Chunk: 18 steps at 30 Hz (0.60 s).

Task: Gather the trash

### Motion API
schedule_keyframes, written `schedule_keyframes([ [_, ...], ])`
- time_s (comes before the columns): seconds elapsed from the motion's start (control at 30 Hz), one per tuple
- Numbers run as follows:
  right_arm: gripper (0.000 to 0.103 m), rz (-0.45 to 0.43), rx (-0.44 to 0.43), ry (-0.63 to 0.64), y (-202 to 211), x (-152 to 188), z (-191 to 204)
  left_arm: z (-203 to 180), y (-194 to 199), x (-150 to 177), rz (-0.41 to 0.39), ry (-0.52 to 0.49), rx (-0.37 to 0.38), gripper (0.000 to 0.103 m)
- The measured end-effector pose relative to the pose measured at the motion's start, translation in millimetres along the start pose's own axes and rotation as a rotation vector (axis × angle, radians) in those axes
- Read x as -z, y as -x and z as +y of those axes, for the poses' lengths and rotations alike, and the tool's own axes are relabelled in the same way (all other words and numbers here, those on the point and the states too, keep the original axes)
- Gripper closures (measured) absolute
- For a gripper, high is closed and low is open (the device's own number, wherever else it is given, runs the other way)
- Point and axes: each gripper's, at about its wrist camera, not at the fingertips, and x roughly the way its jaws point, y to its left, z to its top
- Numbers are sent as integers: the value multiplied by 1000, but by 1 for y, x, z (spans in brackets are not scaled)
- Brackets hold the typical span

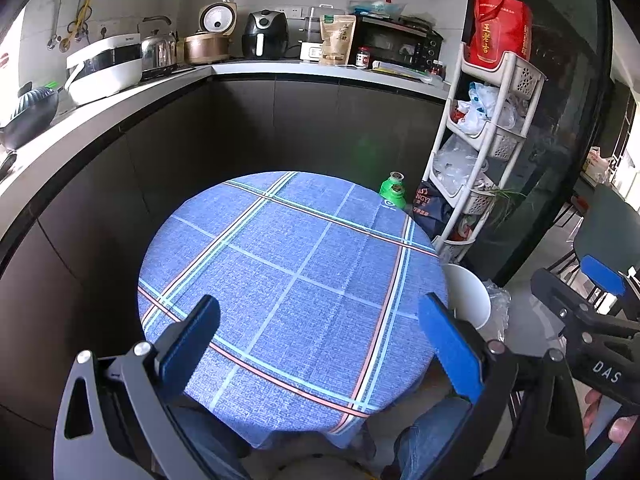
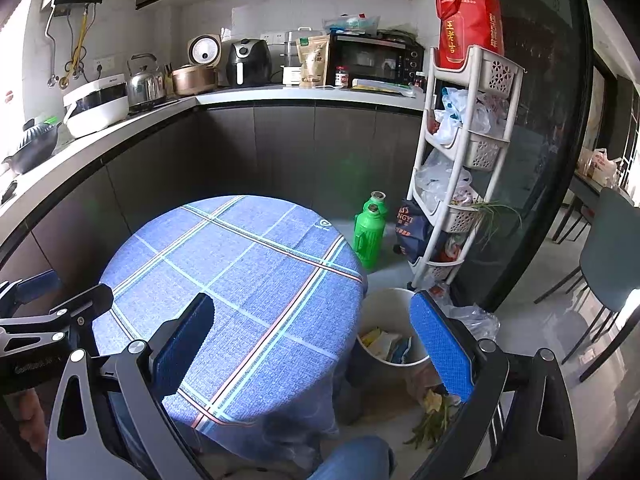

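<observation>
Both grippers, L [image 1: 320, 332] & R [image 2: 316, 332], open over tablecloth [image 2: 240, 264]; bin [image 2: 384, 304] beside.

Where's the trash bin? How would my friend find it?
Start at the round table with the blue checked cloth. On the floor at its right edge, before the white shelf rack, stands the white bin. Unlike the green flasks nearby, it is open-topped with wrappers inside.

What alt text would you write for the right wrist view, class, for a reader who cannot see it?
An open right gripper hovers over a round table with a blue plaid cloth. Beside the table a white bin holds paper scraps, with green vegetable scraps on the floor by it. The left gripper shows at the left edge.
</observation>
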Motion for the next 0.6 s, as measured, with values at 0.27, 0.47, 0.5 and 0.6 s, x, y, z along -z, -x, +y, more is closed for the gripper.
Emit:
schedule_keyframes([
  [0.27,9,-1,3,-10,-1,0,-1,-2,1,0,0,-1,0,4],
  [0.47,9,0,3,-11,-2,0,-1,-3,1,0,0,-2,1,4],
  [0.5,9,0,3,-11,-2,0,-1,-2,1,0,0,-1,1,4],
  [0.6,9,0,4,-12,-2,0,-1,-2,1,0,0,-1,1,4],
])
